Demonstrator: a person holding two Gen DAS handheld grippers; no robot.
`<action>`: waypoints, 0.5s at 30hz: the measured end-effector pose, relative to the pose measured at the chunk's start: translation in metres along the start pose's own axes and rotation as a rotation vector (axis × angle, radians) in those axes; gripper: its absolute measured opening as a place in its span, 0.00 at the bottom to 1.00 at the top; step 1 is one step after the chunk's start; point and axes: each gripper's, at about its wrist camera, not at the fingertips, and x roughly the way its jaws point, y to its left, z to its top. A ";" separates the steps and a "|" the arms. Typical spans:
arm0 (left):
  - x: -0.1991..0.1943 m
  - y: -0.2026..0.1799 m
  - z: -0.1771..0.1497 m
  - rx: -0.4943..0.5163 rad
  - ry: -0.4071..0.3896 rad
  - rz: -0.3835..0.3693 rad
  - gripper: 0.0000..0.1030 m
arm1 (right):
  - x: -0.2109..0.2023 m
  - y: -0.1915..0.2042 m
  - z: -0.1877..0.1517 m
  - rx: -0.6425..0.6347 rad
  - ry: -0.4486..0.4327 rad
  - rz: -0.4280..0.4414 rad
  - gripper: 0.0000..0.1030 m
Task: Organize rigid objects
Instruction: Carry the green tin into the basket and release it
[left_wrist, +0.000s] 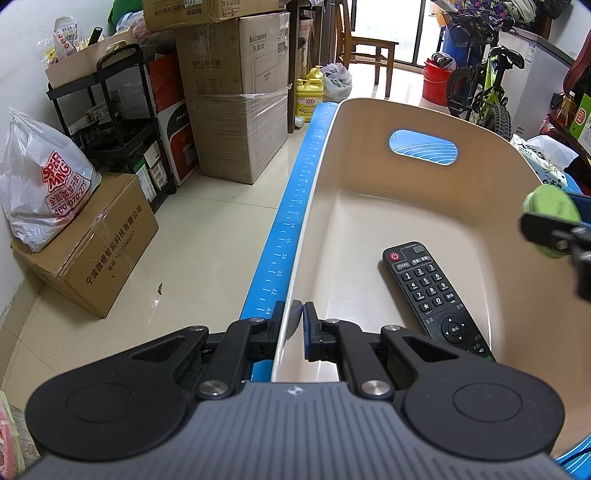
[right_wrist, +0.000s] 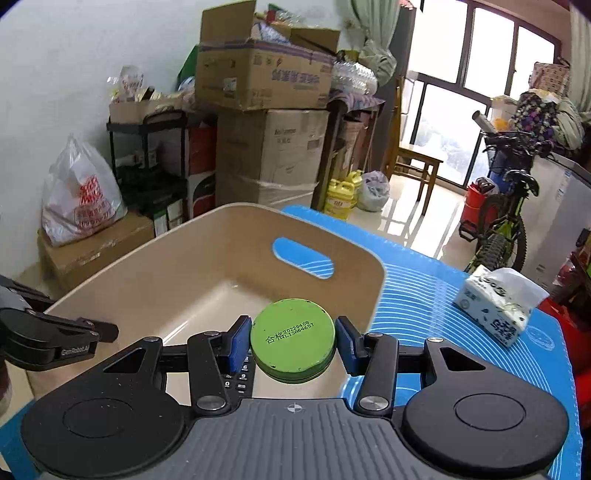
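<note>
A beige plastic bin (left_wrist: 369, 177) with a handle slot stands on a blue mat (left_wrist: 291, 221). A black remote control (left_wrist: 432, 295) lies on the bin's floor. My left gripper (left_wrist: 291, 325) is shut on the bin's left wall, near its front corner. My right gripper (right_wrist: 293, 339) is shut on a round green tin (right_wrist: 293, 338) and holds it above the bin (right_wrist: 221, 236), over the remote (right_wrist: 240, 376). The tin (left_wrist: 550, 218) and right gripper show at the right edge of the left wrist view. The left gripper (right_wrist: 107, 330) shows at the left of the right wrist view.
A tissue pack (right_wrist: 498, 306) lies on the blue mat (right_wrist: 443, 314) to the right of the bin. Cardboard boxes (left_wrist: 232, 96), a black shelf cart (left_wrist: 110, 122) and a plastic bag (left_wrist: 40, 184) stand on the floor at left. A bicycle (right_wrist: 506, 221) stands at the far right.
</note>
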 end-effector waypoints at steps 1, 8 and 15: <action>0.000 0.000 0.000 0.000 0.000 0.000 0.10 | 0.004 0.004 0.000 -0.015 0.005 -0.005 0.52; 0.000 0.000 0.000 0.000 0.000 0.001 0.10 | 0.030 0.019 -0.001 -0.079 0.098 -0.003 0.52; 0.000 0.002 0.000 0.001 0.000 0.001 0.10 | 0.052 0.023 -0.005 -0.127 0.220 -0.001 0.52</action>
